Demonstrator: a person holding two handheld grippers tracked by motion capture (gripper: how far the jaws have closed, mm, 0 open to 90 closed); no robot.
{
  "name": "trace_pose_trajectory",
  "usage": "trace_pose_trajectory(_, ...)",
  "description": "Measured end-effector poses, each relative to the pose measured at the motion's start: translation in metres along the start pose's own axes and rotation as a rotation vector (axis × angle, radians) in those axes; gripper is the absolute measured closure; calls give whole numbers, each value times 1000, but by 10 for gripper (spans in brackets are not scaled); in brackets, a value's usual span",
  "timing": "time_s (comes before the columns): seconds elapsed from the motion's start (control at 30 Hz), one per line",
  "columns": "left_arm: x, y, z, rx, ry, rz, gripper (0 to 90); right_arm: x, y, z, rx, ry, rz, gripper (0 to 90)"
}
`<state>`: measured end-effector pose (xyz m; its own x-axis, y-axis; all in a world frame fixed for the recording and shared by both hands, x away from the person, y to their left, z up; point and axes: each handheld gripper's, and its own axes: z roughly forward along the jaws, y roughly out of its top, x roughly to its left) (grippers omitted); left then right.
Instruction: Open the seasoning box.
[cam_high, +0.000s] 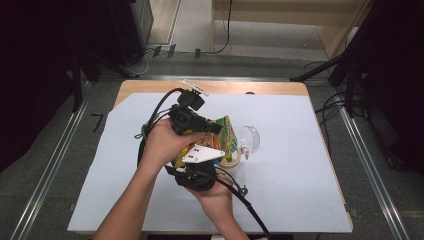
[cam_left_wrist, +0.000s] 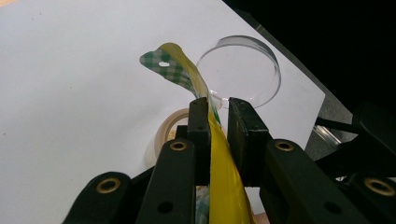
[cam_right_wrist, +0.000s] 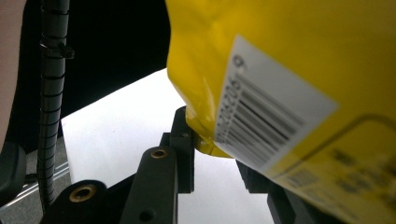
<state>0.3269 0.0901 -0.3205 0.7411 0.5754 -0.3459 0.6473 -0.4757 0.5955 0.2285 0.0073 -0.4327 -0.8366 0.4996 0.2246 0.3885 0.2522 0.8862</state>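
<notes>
A yellow snack bag (cam_high: 227, 135) with a green checked top is held up over the white sheet between both grippers. My left gripper (cam_high: 215, 127) comes at it from the left. In the left gripper view its jaws (cam_left_wrist: 218, 109) are shut on the bag's edge (cam_left_wrist: 180, 70), which curls up ahead of them. My right gripper (cam_high: 200, 161), under its grey plate, comes up from below. In the right gripper view its jaws (cam_right_wrist: 215, 140) pinch the bag's lower corner, and the barcode side of the bag (cam_right_wrist: 280, 56) looms close above.
A clear round plastic container (cam_high: 250, 139) (cam_left_wrist: 243, 70) lies on the white sheet (cam_high: 280, 190) just right of the bag. A cream-coloured ring-shaped thing (cam_high: 232, 162) (cam_left_wrist: 168, 128) sits beneath the bag. A small white strip (cam_high: 195, 87) lies near the wooden table's far edge.
</notes>
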Motion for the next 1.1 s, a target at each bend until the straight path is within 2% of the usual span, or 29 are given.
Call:
trace_pose_trajectory(0.27,1,0,-2,-4,-6,-5,797,1,1,-1,-3,-3,-10,720)
trace_pose_trajectory(0.53,-2,0,-5,-6,6,1,796,2,2,-1,-13,2,-16,721)
trace_pose_trajectory(0.67,-2,-1,-8,-11,-10,-11,805,3,3,-2,-12,3,-23,722)
trace_pose_trajectory(0.87,-11,-1,-14,-26,16,17,805,2,5,-1,-27,9,-35,724)
trace_pose_trajectory(1.1,-11,-1,-13,-13,25,17,805,2,5,0,-25,20,-26,725)
